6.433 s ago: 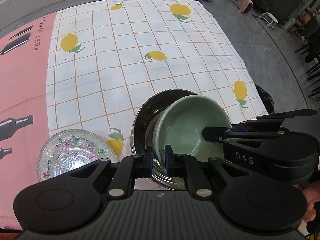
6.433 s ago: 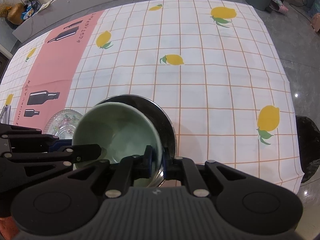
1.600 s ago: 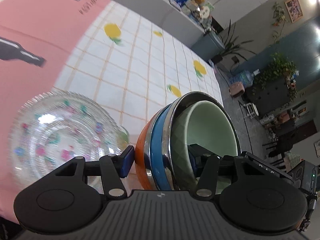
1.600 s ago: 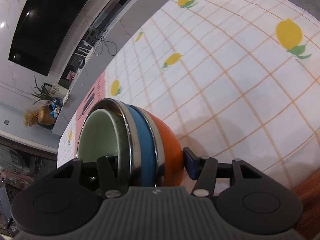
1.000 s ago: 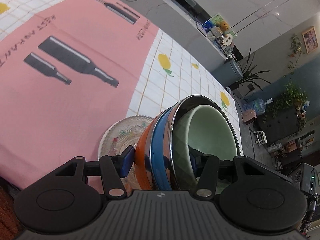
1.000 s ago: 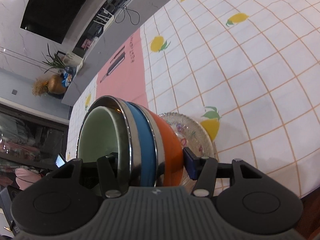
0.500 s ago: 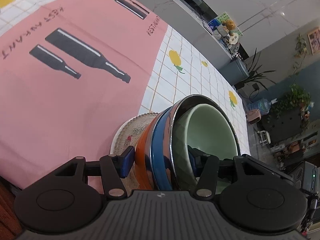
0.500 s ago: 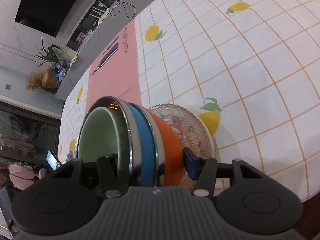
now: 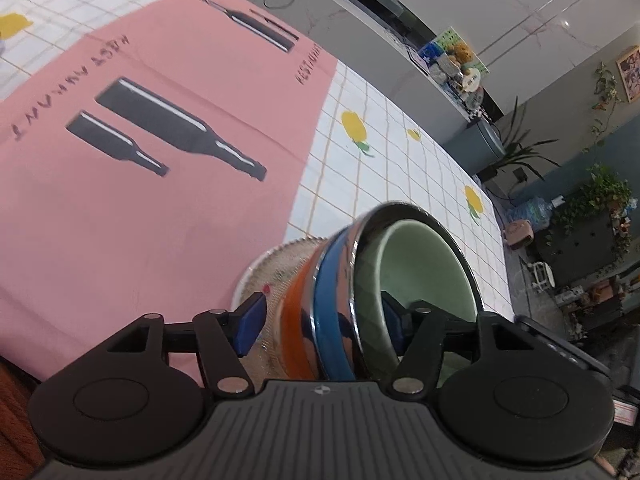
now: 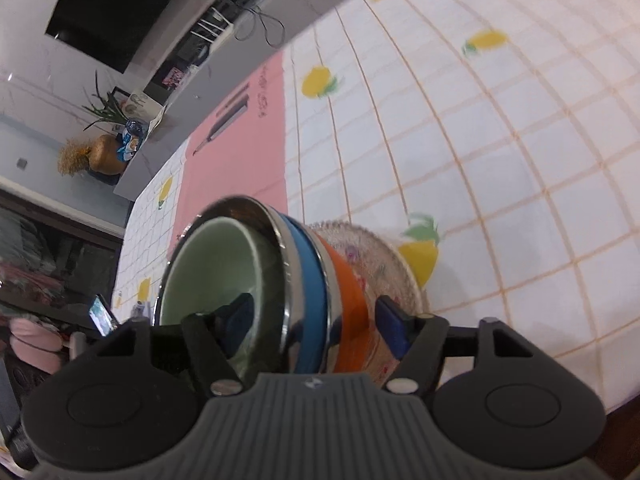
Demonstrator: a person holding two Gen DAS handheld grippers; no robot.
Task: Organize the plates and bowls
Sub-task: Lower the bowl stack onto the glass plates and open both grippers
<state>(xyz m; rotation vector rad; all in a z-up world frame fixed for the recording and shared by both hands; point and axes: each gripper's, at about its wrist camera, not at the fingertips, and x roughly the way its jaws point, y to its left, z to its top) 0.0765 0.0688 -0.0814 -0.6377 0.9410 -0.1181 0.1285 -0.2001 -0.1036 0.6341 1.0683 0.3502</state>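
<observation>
A steel bowl (image 9: pixel 332 292) with orange and blue bands holds a pale green bowl (image 9: pixel 424 264) and rests on a patterned glass plate (image 9: pixel 276 264) near the table's front edge. My left gripper (image 9: pixel 322 326) straddles the stack's near wall. Its jaws are opening: one pad is inside the green bowl, the other stands clear of the orange side. In the right wrist view the steel bowl (image 10: pixel 310 264), green bowl (image 10: pixel 212 264) and plate (image 10: pixel 372 256) show again. My right gripper (image 10: pixel 314 324) straddles the opposite wall, jaws opening, outer pad off the orange band.
The tablecloth has a pink panel (image 9: pixel 140 208) with black bottle prints and a white lemon check (image 10: pixel 500 160). The table's wooden front edge (image 9: pixel 16 420) lies just below the grippers. A grey counter (image 9: pixel 360 12) and potted plants stand beyond the table.
Both grippers' jaws have spread wider and their outer pads have come off the orange side of the steel bowl. The right wrist view has rolled slightly. The stack stays on the plate.
</observation>
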